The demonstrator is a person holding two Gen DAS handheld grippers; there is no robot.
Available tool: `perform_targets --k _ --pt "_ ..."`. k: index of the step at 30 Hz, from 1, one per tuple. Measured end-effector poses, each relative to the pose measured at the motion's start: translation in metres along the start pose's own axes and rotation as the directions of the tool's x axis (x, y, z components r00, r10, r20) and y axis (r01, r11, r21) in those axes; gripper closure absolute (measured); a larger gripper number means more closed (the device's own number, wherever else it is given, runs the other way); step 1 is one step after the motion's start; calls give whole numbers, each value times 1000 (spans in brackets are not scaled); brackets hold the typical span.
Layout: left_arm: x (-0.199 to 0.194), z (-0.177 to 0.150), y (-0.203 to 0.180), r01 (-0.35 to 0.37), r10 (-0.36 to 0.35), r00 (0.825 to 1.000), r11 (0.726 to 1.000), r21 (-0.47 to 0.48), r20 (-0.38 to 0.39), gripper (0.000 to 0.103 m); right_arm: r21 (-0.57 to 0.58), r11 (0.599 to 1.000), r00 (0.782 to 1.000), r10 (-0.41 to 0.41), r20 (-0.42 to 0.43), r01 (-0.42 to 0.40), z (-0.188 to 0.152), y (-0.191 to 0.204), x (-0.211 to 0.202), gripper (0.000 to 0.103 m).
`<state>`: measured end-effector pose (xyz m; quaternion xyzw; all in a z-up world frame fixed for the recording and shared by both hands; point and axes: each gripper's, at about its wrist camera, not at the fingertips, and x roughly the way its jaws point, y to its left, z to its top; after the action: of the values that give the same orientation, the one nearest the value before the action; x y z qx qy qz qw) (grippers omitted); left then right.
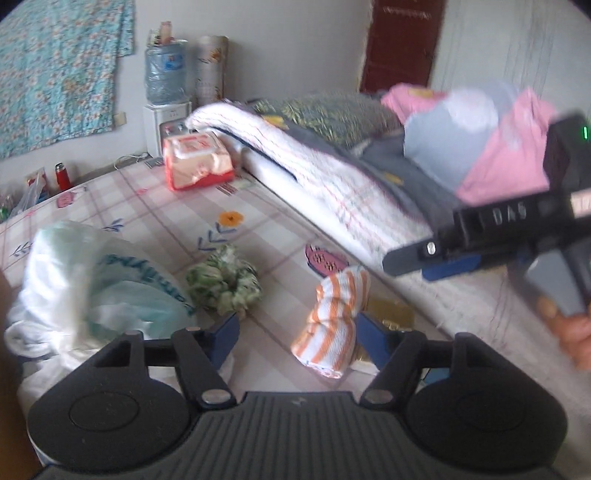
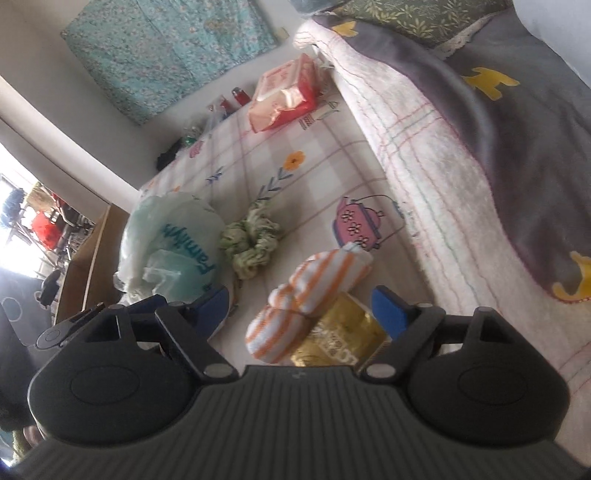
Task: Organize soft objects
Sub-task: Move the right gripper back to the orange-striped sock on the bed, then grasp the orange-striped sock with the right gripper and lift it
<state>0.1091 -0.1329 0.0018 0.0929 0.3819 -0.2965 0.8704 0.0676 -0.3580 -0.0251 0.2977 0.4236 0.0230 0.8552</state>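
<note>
The bed (image 2: 332, 177) w/ its checked sheet is filling both views; a white blanket (image 2: 424, 155) & a grey blanket (image 2: 535, 147) w/ yellow shapes are lying folded along its far side; a green leafy pillow (image 2: 413, 18) is sitting on top of the grey one. A blue flowery cloth (image 2: 173, 48) is hanging on the wall; a water jug (image 1: 164, 74) is standing on a white stand by the wall. In the left view a pink & grey cloth pile (image 1: 476, 144) is lying on the blankets, blurry. A pale plastic bag (image 2: 173, 243) w/ blue letters is lying on the sheet at the left; a red & cream pack (image 2: 284, 92) is sitting far back, near the white blanket's end. The orange-striped cloth roll (image 2: 310, 291) is lying in the middle of the sheet, leaning on a gold packet (image 2: 340, 332); the green scrunchie (image 2: 251, 240) is lying btw. the bag & the roll, touching the bag, apart from the roll.

The left gripper (image 1: 297, 332) is hanging over the sheet, its blue tips spread apart, nothing in them; the roll is just inside its right tip, can't tell if touching. The right gripper (image 2: 301, 306) is also spread wide & not squeezing anything; roll & gold packet are showing btw. its tips. In the left view a hand (image 1: 576, 328) is holding the right gripper at the right edge.
</note>
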Motion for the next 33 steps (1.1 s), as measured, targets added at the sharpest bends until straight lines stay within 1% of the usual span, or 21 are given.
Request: perform_targets --k 2,5,10,13,14,16,17,18,20,23,26,30,33 --pt "16 -4 -5 3 -2 1000 1000 28 -30 37 13 1000 1000 -11 -25 11 1 -7 12 18" --pt "32 -7 -8 23 -21 998 999 33 -62 43 41 999 997 1 -72 2 6 -14 31 18" --pt "53 -7 -3 39 -37 992 999 15 -123 44 93 996 988 28 -149 -15 12 -25 68 18" --pt "65 -7 -1 73 -75 984 997 -13 -159 42 87 995 989 52 -141 -40 16 -22 75 17" --pt "69 -7 0 82 -84 982 996 -22 -168 42 83 995 989 57 -138 -46 17 -20 76 19" --pt "74 -7 -1 85 -89 980 996 -33 -180 45 72 996 988 65 -138 -56 18 -16 80 23" --pt "75 -8 -1 85 -91 979 996 -38 -181 53 66 996 988 68 -141 -59 17 -14 82 32" --pt "76 -8 -1 93 -100 978 995 -45 -183 58 60 996 987 73 -146 -65 16 -12 84 46" --pt "76 -8 1 88 -98 979 994 -65 -180 60 70 994 985 92 -144 -82 14 -12 85 49" --pt "67 -9 4 77 -88 985 994 -78 -150 62 51 993 988 111 -109 -106 15 -5 78 53" --pt "47 -4 3 56 -64 993 996 -74 -101 62 13 991 989 136 -64 -136 17 10 63 54" --pt "5 1 7 29 -29 1000 996 -83 8 62 -56 981 983 184 0 -183 22 41 36 55" --pt "-30 1 17 6 5 995 994 -113 97 62 -132 965 972 233 37 -226 26 77 16 57"
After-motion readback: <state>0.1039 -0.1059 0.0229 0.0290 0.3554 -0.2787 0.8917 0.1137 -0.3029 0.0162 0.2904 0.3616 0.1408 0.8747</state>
